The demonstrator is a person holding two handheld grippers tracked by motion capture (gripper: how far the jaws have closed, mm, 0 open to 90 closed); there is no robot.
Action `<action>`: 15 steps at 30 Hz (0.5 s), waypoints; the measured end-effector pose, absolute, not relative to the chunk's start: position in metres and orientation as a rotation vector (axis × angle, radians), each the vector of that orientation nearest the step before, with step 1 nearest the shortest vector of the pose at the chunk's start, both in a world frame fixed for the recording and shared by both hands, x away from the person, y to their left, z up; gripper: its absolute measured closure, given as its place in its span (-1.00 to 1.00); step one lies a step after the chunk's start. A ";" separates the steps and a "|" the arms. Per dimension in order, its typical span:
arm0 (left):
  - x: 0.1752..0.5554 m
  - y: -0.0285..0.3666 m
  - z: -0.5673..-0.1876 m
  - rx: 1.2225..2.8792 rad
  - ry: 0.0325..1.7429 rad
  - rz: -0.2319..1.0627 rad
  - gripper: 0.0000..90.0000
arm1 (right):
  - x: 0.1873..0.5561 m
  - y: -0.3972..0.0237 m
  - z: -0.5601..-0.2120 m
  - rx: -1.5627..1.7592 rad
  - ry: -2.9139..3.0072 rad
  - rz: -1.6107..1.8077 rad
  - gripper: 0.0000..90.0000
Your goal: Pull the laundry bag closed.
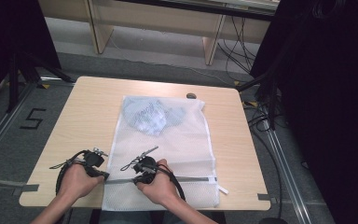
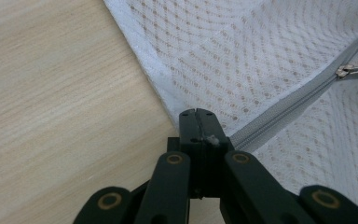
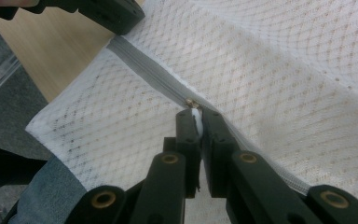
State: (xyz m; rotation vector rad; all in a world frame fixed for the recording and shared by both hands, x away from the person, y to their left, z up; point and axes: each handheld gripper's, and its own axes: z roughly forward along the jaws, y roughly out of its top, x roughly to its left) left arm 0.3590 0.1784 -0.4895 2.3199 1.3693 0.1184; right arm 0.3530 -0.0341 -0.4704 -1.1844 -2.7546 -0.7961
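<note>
place: lab | signs: tripod legs (image 1: 32,70); floor cables (image 1: 242,51); taped table (image 1: 88,116)

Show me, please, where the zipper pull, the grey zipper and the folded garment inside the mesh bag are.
zipper pull (image 3: 196,116): right gripper view, white tab pinched in the claw.
grey zipper (image 2: 279,114): left gripper view, middle of the closed stretch.
folded garment (image 1: 150,115): high view, centre of the blue cloth.

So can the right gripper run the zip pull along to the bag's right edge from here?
Probably yes: the right gripper is shut on the zip pull, and the grey zipper ahead lies flat and uncovered.
</note>
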 end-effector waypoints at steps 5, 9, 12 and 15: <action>0.358 0.178 -0.489 2.310 1.383 0.108 1.00 | 0.353 -0.036 -0.469 -1.203 -2.754 -0.790 0.94; 0.358 0.177 -0.489 2.304 1.403 0.106 1.00 | 0.354 -0.039 -0.468 -1.200 -2.754 -0.788 0.94; 0.358 0.177 -0.489 2.304 1.401 0.106 1.00 | 0.354 -0.041 -0.469 -1.193 -2.764 -0.786 0.94; 0.358 0.177 -0.489 2.302 1.401 0.105 1.00 | 0.353 -0.042 -0.468 -1.211 -2.746 -0.781 0.94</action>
